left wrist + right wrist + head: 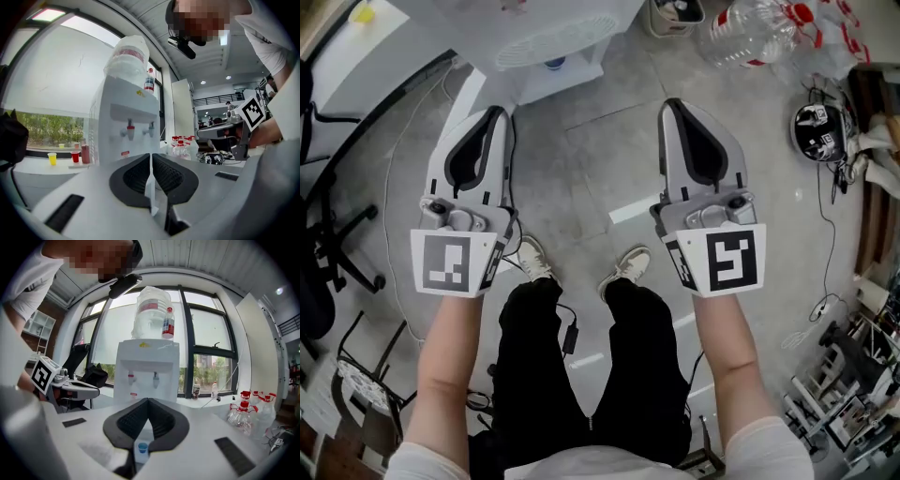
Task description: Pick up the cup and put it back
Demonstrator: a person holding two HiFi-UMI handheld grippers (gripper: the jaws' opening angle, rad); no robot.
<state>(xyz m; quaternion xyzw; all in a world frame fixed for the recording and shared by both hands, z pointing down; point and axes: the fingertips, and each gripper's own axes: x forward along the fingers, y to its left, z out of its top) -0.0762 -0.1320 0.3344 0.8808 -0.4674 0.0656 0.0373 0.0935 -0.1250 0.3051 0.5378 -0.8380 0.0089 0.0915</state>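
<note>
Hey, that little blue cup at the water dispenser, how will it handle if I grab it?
The blue cup looks small and open-topped, so probably light and easily tipped. If thin plastic or paper, a hard squeeze may dent it. Whether it holds water isn't visible.

Cup (142,446): small, blue, upright, open top up. Stands on a white ledge (140,456) low on the front of the water dispenser (148,366), below its 2 taps (143,377), approx. centred btw them. In head view the cup (555,64) is a blue spot on that ledge, partly hidden under the dispenser's upper part. Contents: too small to tell.
</note>
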